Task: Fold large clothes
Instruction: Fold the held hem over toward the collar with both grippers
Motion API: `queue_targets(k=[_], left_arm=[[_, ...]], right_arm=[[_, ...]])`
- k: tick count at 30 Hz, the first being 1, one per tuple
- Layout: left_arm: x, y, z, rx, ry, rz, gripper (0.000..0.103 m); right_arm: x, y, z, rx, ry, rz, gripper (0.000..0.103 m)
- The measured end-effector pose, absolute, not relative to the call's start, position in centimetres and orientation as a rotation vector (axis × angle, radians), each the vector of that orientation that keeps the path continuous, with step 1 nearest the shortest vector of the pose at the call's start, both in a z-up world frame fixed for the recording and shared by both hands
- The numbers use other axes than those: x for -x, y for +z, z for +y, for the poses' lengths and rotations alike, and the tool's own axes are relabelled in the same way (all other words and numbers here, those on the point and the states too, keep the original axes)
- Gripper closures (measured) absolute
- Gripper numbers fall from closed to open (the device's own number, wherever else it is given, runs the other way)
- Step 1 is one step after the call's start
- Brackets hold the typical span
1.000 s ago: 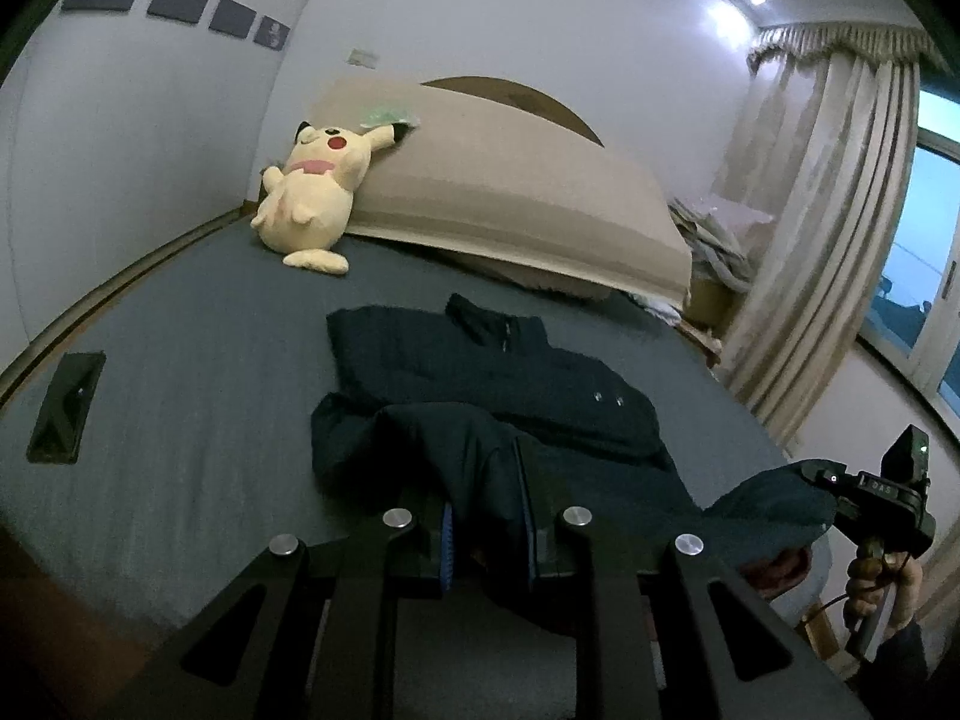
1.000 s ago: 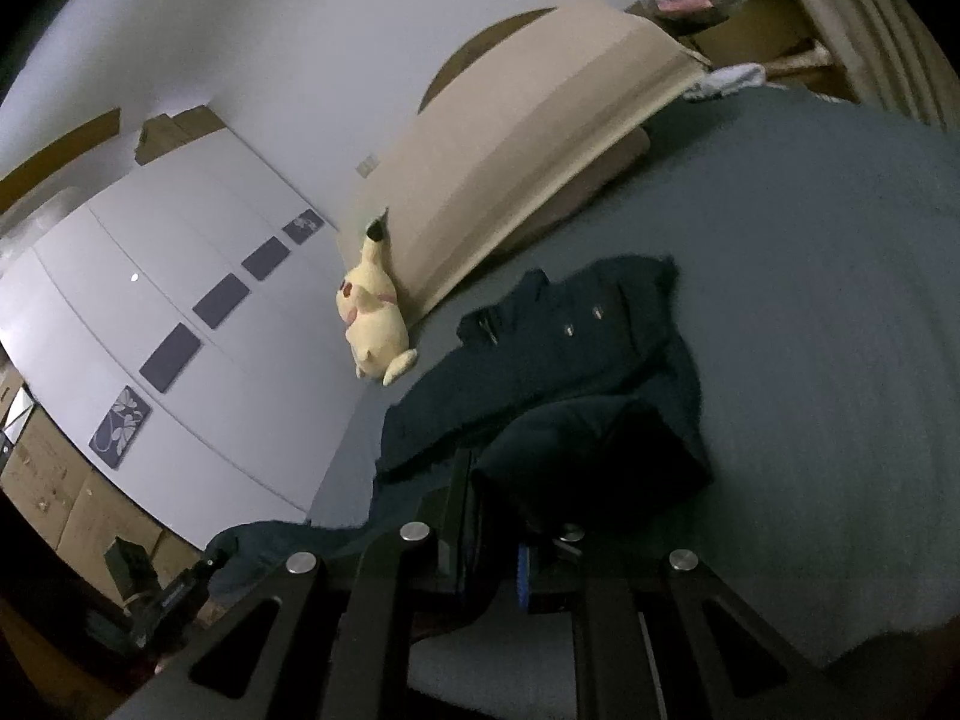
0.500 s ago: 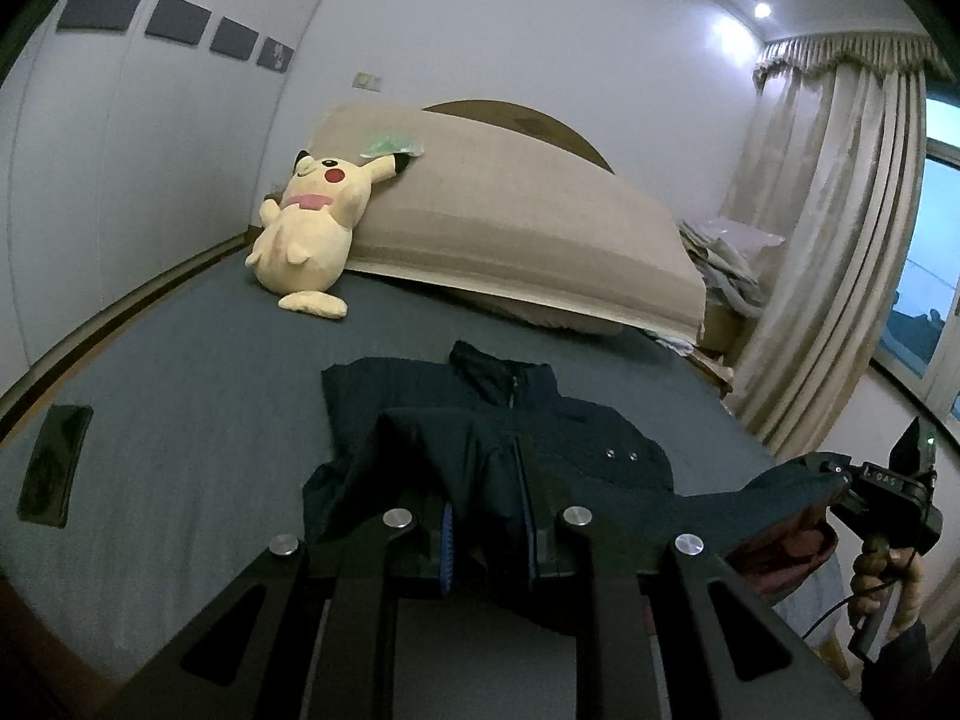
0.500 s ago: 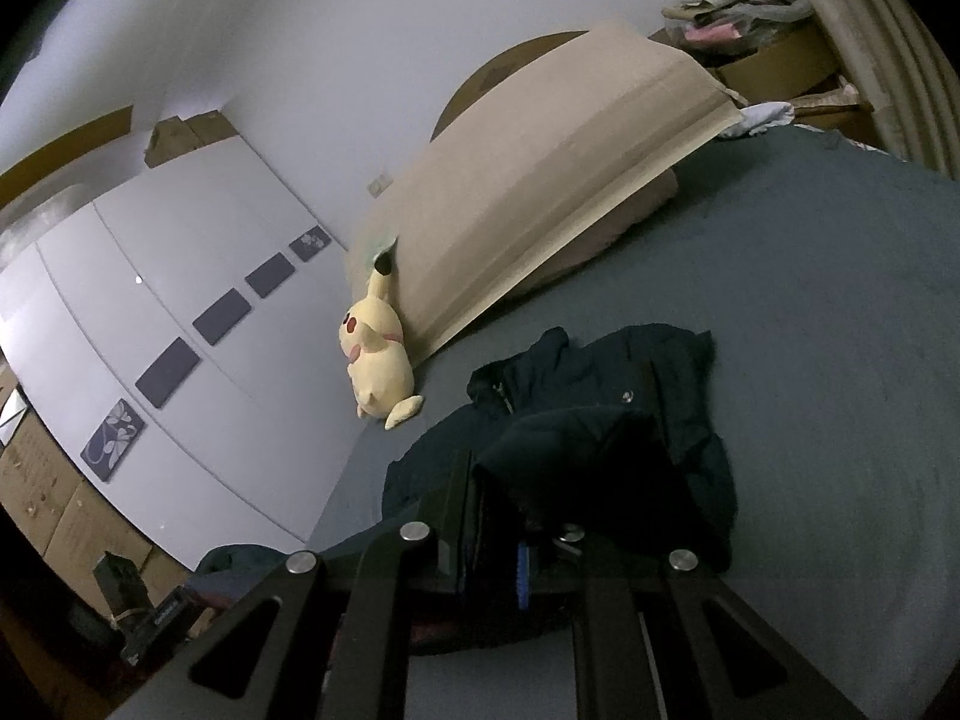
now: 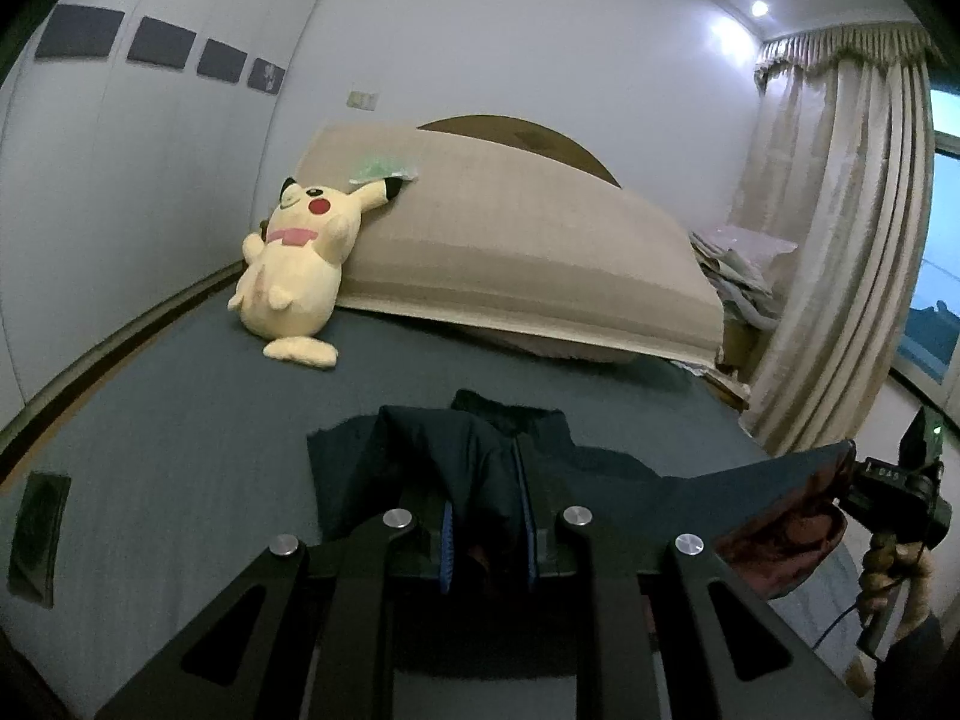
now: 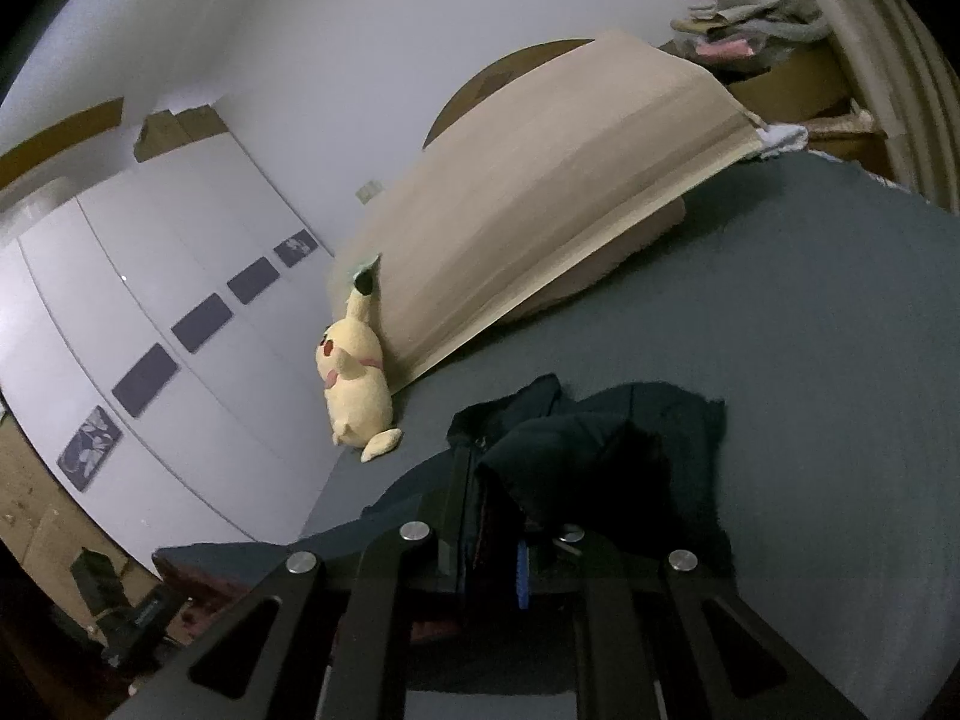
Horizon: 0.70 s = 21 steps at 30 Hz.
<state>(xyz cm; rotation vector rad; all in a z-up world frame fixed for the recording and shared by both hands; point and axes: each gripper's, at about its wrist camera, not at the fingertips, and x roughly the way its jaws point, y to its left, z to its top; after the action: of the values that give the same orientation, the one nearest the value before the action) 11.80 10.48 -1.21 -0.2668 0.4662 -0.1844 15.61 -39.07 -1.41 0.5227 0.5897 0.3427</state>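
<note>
Both grippers, left gripper (image 5: pixel 486 531) and right gripper (image 6: pixel 492 564), apparently clamped on dark jacket (image 5: pixel 606 474).

Left claw (image 5: pixel 486 531) clamping dark jacket (image 5: pixel 480 462), grey bed (image 5: pixel 180 468), yellow plush (image 5: pixel 300 264)

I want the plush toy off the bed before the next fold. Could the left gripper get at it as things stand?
Probably not yet. The left gripper is shut on the dark jacket, so it would have to let go first. Otherwise the blue bedcover between it and the yellow plush toy lies bare.
</note>
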Motion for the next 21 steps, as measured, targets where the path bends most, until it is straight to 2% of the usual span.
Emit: queue_targets(k=[21], left_arm=[[-21.9,-3.6,11.2,0.273,-0.097,0.546,0.086]], right_arm=[[-26.2,-2.9,-37.4,-0.455,0.258,0.649,0.092]])
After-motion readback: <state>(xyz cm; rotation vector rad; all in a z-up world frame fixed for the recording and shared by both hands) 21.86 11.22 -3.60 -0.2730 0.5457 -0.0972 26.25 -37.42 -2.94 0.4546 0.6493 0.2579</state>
